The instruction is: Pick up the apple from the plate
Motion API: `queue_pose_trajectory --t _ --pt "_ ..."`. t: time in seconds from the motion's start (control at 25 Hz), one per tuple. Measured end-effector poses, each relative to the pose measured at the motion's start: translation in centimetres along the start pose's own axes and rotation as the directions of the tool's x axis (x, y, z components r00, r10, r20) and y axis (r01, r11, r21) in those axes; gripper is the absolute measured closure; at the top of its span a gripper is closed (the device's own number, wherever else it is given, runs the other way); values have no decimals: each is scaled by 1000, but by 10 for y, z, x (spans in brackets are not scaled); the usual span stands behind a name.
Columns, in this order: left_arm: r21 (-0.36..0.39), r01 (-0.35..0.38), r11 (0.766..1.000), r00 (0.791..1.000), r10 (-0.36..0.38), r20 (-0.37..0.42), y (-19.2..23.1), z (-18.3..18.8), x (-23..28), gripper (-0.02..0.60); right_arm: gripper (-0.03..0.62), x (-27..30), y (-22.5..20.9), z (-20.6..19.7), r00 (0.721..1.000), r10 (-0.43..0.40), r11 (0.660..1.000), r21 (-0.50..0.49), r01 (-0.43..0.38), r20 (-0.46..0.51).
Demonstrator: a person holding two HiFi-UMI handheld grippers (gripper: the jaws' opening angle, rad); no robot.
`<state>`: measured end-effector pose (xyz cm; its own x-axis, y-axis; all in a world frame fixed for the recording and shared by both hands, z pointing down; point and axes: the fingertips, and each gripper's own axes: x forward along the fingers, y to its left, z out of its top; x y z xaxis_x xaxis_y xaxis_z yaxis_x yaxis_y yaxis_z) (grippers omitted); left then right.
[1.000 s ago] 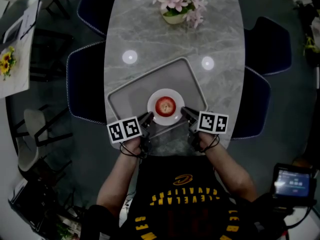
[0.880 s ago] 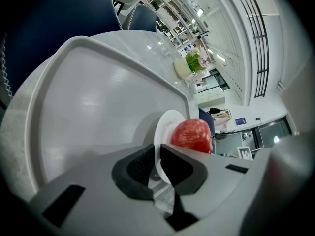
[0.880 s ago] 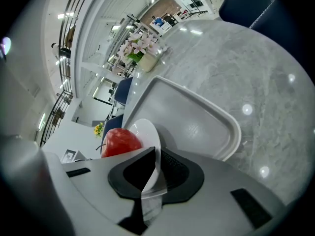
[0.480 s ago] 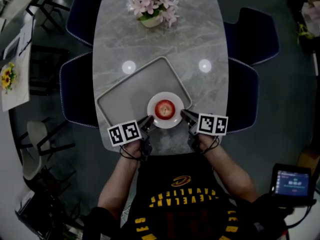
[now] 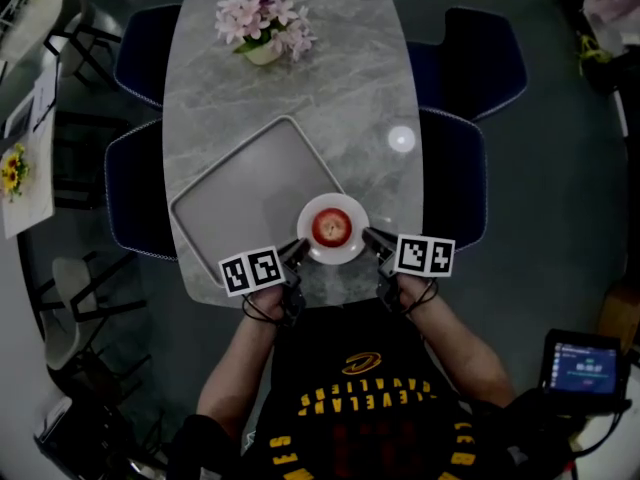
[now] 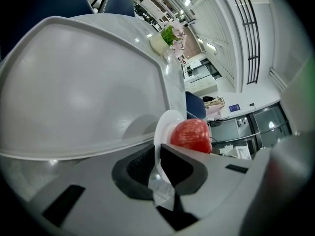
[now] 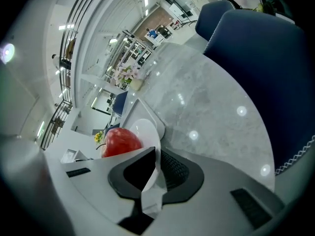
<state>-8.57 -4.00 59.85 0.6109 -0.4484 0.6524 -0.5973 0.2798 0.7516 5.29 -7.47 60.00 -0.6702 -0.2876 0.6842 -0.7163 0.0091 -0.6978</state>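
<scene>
Here my left gripper [image 5: 298,250] and right gripper [image 5: 368,236] each pinch an opposite edge of the plate [image 5: 334,199], holding it level under the apple [image 5: 332,226].

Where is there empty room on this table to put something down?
The tray is bare inside. So is the table between the flowers and the tray, and the strip right of the tray. The near edge is crowded: the left gripper and right gripper both clamp the plate with the apple.
</scene>
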Motion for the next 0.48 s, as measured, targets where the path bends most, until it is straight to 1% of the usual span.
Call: queue_pose_trajectory --t 0.24,0.48 --pt "25 10 1000 1000 -10 -18 -25 -24 21 541 551 -32 -27 1 1000 -10 1000 5 10 22" --pt "61 16 998 999 -13 -52 -41 -43 45 541 551 -51 -57 5 998 -16 999 31 14 58"
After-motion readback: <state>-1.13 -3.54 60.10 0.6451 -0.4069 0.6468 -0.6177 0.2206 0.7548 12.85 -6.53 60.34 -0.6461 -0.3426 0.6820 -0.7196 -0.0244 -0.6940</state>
